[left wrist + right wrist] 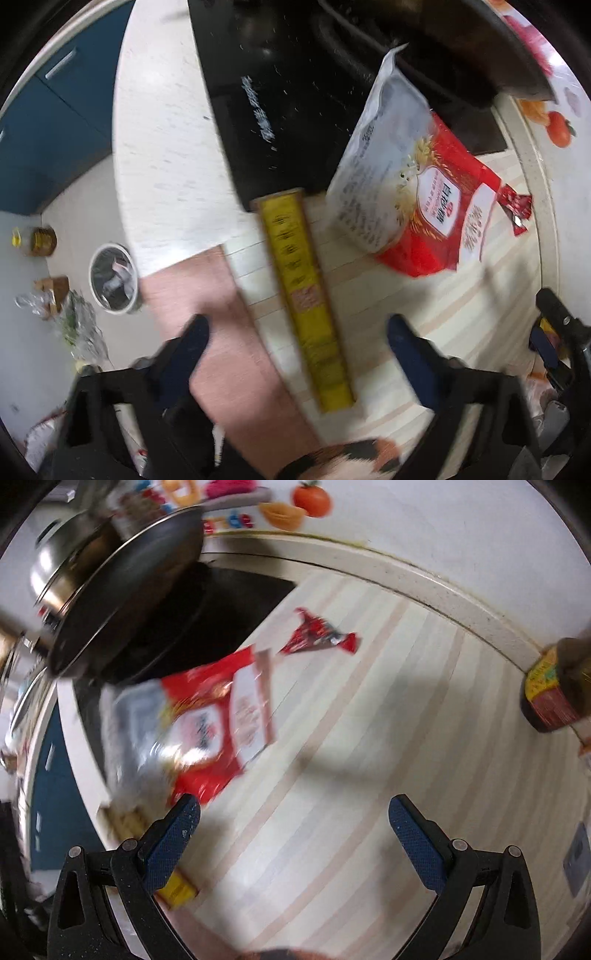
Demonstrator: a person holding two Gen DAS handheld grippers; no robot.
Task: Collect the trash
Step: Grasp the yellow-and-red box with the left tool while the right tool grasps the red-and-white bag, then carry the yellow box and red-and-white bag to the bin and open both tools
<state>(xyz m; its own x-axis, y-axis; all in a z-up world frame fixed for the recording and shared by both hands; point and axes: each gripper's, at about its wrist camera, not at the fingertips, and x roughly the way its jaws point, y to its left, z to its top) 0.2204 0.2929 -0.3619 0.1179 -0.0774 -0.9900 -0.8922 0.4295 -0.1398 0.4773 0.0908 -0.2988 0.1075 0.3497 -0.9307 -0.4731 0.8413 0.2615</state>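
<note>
A long yellow box (306, 295) lies on the striped counter, running away between the fingers of my open left gripper (295, 343). A red and white food bag (413, 184) lies beyond it, with a small red wrapper (515, 206) to its right. In the right wrist view my right gripper (293, 827) is open and empty above the counter. The bag (199, 720) lies ahead to its left, the red wrapper (317, 635) farther off, and the end of the yellow box (177, 886) is by the left finger.
A black cooktop (280, 103) with a dark pan (122, 602) stands behind the bag. A bin with a black liner (112, 278) stands on the floor at the left among loose items. A dark jar (554, 686) stands at the counter's right, by the wall.
</note>
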